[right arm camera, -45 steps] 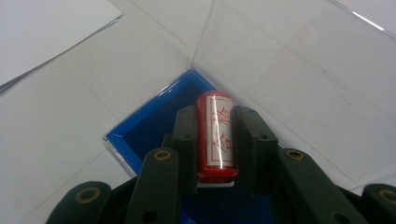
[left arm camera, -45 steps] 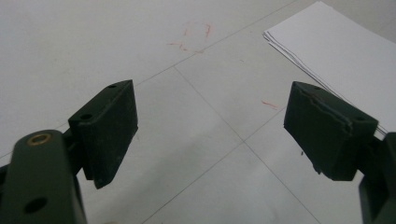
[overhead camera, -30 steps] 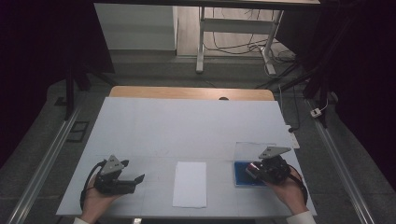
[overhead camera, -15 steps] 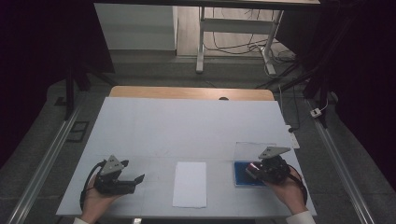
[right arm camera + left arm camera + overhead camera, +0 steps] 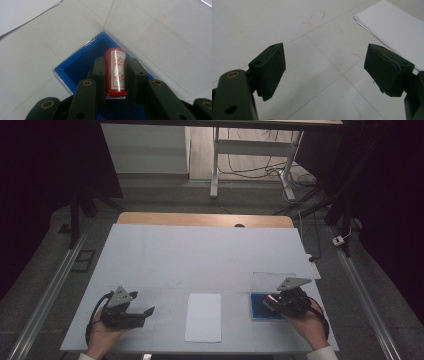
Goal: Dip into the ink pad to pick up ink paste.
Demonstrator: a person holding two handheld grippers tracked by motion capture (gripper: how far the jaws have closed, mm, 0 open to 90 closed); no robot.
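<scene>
My right gripper is shut on a red cylindrical stamp with a white label of red characters. It holds the stamp just over a blue ink-pad box whose clear lid stands open. In the high view the right gripper sits at the table's front right over the blue box. My left gripper lies low at the front left, its jaws open and nothing between them. A stack of white paper lies between the two grippers, and the paper shows beyond the left jaws.
The table is covered in white sheeting with faint red marks. A wooden edge runs along the far side. Metal rails flank the table, and cables lie on the floor behind.
</scene>
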